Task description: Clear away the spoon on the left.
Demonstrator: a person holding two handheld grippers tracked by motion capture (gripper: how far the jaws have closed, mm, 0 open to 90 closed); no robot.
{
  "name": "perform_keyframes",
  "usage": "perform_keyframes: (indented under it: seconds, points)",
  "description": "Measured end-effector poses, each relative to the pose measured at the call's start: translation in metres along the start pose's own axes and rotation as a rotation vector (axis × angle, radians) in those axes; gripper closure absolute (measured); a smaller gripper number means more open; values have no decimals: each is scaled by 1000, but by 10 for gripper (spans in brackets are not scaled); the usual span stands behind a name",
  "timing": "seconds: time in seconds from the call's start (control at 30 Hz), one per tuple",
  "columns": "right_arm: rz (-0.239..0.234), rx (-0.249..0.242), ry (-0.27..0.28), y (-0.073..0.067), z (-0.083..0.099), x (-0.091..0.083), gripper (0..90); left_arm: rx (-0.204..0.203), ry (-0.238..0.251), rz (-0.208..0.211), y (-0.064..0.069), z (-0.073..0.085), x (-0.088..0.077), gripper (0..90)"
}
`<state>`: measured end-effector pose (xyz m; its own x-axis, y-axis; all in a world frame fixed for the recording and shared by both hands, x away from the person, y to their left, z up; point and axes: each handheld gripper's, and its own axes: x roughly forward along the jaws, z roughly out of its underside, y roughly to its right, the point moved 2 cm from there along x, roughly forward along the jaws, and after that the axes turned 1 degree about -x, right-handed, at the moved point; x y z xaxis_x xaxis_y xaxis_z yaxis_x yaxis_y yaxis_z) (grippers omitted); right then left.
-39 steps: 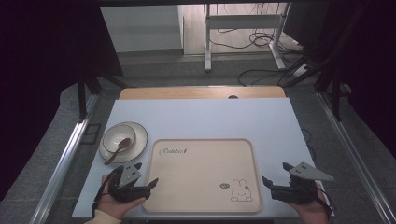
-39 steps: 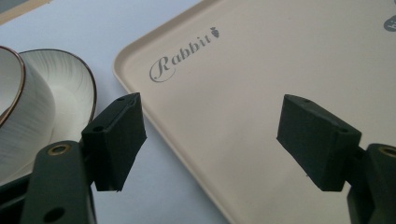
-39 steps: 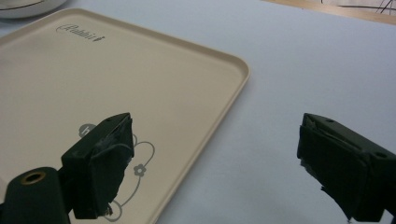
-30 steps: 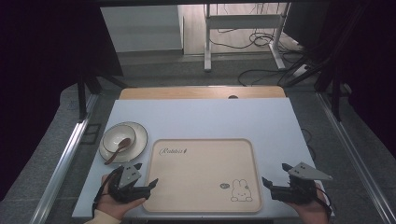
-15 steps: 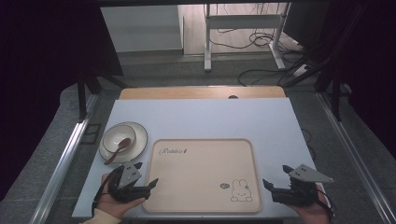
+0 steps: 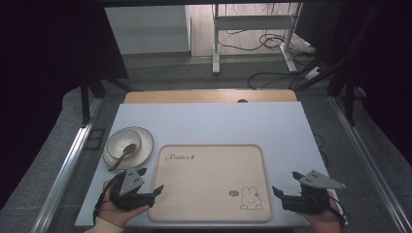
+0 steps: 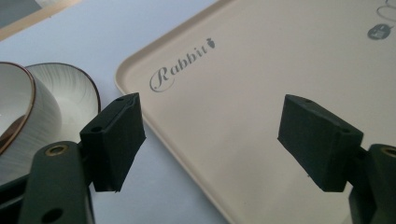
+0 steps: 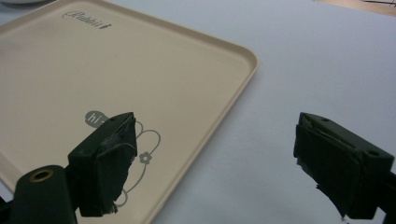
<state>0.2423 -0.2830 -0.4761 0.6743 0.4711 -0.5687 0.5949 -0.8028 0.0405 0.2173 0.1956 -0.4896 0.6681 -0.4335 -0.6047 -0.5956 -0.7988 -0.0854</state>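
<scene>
While nothing is yet gripped, the scene reads as follows, from left to right.

Bowl and spoon: a white bowl (image 6: pixel 124 144) with a brown spoon (image 6: pixel 124 154) leaning in it sits on a saucer (image 6: pixel 145 145) on the table (image 6: pixel 218 121), just beside the tray's far left corner; none of it is on the tray.

Left tongs (image 6: pixel 151 191): held low at the tray's near left corner, jaws spread wide with nothing between them; in the left gripper view they (image 7: pixel 210 135) straddle the tray's left rim, and the bowl (image 7: pixel 14 116) is close at their left.

Tray (image 6: pixel 209 213): beige, with a rabbit print, lying flat near the table's front edge, nothing on it.

Right tongs (image 6: pixel 279 194): just beside the tray's near right corner, jaws likewise released and holding nothing; the right gripper view shows them (image 8: pixel 215 154) spanning the tray's rim (image 8: pixel 233 93) and bare table.

Progress: by my judgement the work is at its very start. Both tongs flank the tray unclosed, so either gripping the tray or fetching the bowl is all still to do.
</scene>
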Motion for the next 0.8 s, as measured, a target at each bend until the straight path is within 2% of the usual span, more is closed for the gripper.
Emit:
perform_keyframes:
  seconds: [0.2,0.33,0.47,0.8]
  points:
    - [-5,3,0,1,0,0,136,5,-2,-22,-3,-6,-5,210]
    - [-3,-3,-1,2,1,0,136,30,-2,-43,-3,-10,-9,203]
    - [3,-3,-5,3,1,-1,136,28,2,-57,-5,-12,-11,194]
    - [13,-6,-22,2,3,2,136,25,53,-110,-14,-16,-30,185]
